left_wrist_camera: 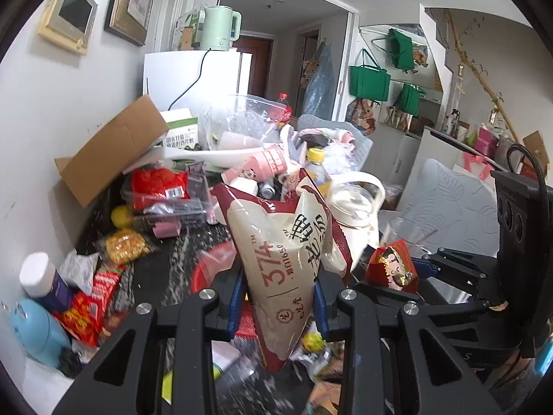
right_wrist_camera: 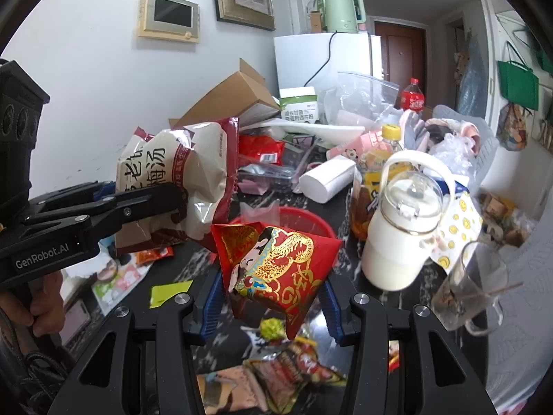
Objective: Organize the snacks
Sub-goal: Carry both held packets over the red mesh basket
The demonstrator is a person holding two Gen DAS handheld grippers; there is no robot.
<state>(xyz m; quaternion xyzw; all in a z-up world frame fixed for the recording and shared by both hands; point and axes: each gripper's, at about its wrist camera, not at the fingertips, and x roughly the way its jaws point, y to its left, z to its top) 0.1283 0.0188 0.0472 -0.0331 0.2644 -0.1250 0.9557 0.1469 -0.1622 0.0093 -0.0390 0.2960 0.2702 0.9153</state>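
Note:
My left gripper [left_wrist_camera: 280, 301] is shut on a cream and maroon snack bag [left_wrist_camera: 287, 252] and holds it upright above the cluttered dark table. In the right wrist view the same bag [right_wrist_camera: 186, 173] hangs at the left, pinched in the left gripper [right_wrist_camera: 166, 197]. My right gripper [right_wrist_camera: 273, 301] is shut on a red packet with gold dragon print [right_wrist_camera: 276, 269], lifted off the table. That packet [left_wrist_camera: 392, 269] also shows at the right of the left wrist view. A red round basket [right_wrist_camera: 304, 218] sits on the table just behind and below both packs.
A white jug with a clear lid [right_wrist_camera: 401, 235], a glass cup [right_wrist_camera: 470, 290] and a yellow-capped bottle [right_wrist_camera: 383, 152] stand to the right. A cardboard box [right_wrist_camera: 235, 97] and plastic bags crowd the back. Loose snack packs [right_wrist_camera: 293, 366] lie below. A hand [right_wrist_camera: 45, 307] grips the left handle.

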